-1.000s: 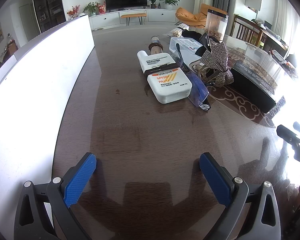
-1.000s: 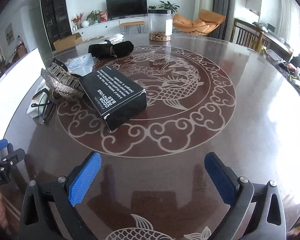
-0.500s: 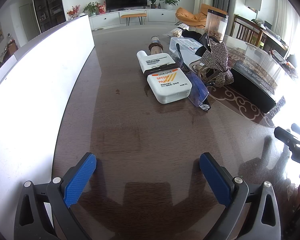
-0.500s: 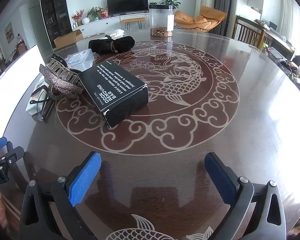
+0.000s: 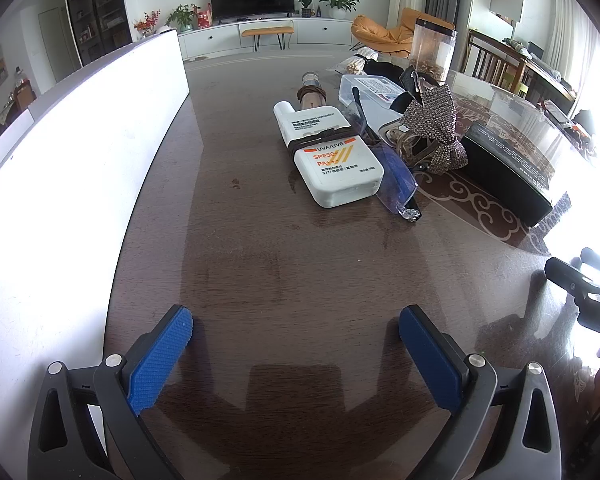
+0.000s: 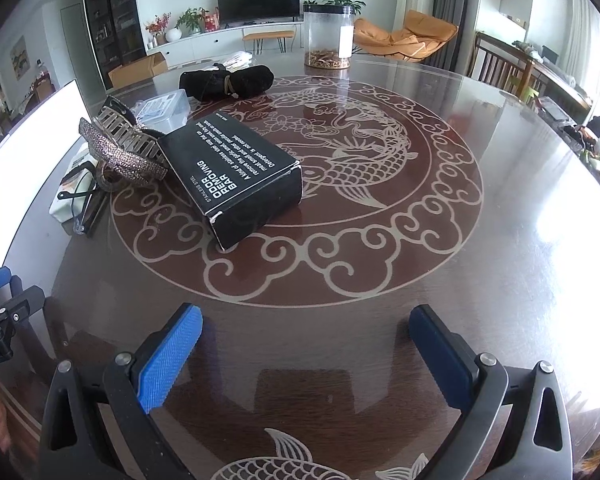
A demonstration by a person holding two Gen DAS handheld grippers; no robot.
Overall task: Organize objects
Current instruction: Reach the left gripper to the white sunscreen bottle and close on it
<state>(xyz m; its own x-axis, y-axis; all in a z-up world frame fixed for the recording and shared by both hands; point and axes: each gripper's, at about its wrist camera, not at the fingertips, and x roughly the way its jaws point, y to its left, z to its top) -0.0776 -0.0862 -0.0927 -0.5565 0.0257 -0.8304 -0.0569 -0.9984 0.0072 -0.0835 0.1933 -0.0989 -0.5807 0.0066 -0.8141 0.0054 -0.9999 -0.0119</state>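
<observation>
A white sunscreen bottle [image 5: 328, 156] with a hair tie around it lies on the dark table [image 5: 260, 260], ahead of my open, empty left gripper [image 5: 296, 320]. Blue-lensed glasses [image 5: 396, 178] lie beside it. A rhinestone hair claw [image 5: 432, 128] leans next to a black box [image 5: 508, 164]. In the right wrist view the black box [image 6: 236, 172] lies ahead-left of my open, empty right gripper [image 6: 306, 320], with the hair claw [image 6: 120, 148] to its left and a black rolled pouch [image 6: 228, 82] behind.
A white panel [image 5: 72, 160] runs along the table's left side. A clear plastic box [image 5: 368, 88], a small bottle [image 5: 310, 90] and a clear canister [image 6: 328, 36] stand farther back. The table [image 6: 500, 240] carries a fish pattern.
The right gripper has moved forward toward the black box, which looks nearer and larger. The left gripper has stayed in place.
</observation>
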